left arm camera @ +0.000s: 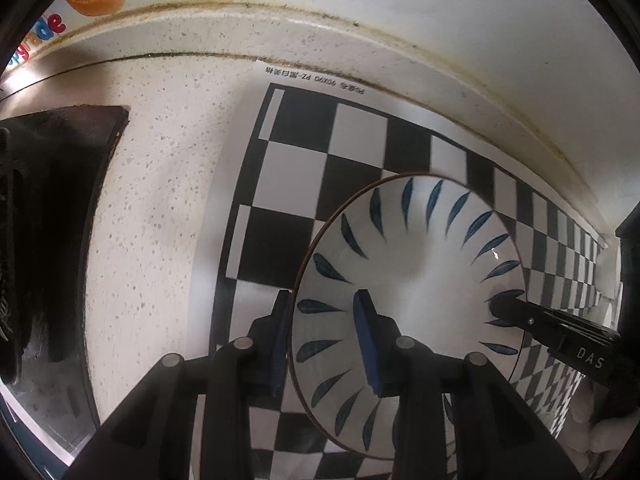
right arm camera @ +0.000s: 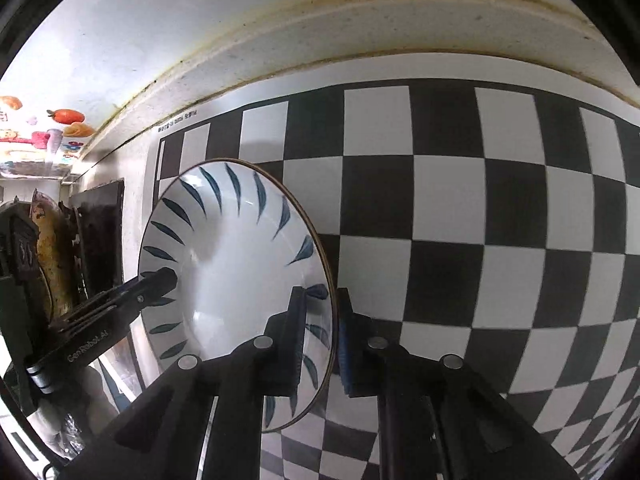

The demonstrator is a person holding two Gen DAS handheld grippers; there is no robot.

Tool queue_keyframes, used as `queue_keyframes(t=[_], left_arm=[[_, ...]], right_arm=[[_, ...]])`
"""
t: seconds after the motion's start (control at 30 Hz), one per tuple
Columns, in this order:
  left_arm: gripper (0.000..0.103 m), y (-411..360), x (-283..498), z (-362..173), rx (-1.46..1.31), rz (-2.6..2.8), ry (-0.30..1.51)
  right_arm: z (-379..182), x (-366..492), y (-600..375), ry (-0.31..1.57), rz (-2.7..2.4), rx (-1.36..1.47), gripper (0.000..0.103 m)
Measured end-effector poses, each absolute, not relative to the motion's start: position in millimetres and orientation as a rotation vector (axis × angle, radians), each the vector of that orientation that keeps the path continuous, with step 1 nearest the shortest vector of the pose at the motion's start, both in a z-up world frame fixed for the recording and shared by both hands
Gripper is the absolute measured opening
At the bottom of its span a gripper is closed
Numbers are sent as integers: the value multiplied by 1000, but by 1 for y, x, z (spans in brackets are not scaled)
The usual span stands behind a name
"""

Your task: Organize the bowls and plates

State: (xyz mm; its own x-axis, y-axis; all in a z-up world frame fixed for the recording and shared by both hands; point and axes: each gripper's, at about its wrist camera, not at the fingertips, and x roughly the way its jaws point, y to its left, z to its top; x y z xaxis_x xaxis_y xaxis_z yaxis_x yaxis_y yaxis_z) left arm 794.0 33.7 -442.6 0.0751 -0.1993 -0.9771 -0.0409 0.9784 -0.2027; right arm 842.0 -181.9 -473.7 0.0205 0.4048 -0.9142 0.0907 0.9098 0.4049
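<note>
Over checkered mat point(right arm camera: 460, 208), left hand-held gripper point(left arm camera: 324, 336) and right hand-held gripper point(right arm camera: 320, 340) each pinching opposite rims of leaf-patterned bowl point(right arm camera: 240, 264).

dark rack point(left arm camera: 60, 220) cut off left; tiny mat print point(right arm camera: 178, 123) unreadable.

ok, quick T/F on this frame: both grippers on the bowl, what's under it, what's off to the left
1. Both grippers straddle the rim of the same bowl. True: the left gripper and the right gripper each have one finger inside and one outside.
2. The bowl holds food. False: its white inside shows nothing in it.
3. A black-and-white checkered mat lies beneath the bowl. True.
4. The bowl has red stripes. False: the marks around its wall are dark blue leaf shapes.
5. The mat covers the whole counter. False: speckled countertop is bare to its left.
</note>
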Motion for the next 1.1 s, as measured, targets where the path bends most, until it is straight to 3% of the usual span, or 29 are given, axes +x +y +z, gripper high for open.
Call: queue_keyframes(t=[0.6,1.1], left_arm=[[28,-11,737,-351,-98,-245,1389],[28,-111,649,-323,-19,-342,1365]], right_arm=[[-387,758,-250,1408,242,455,15],[-352,632,-355,1334,214,518,15]])
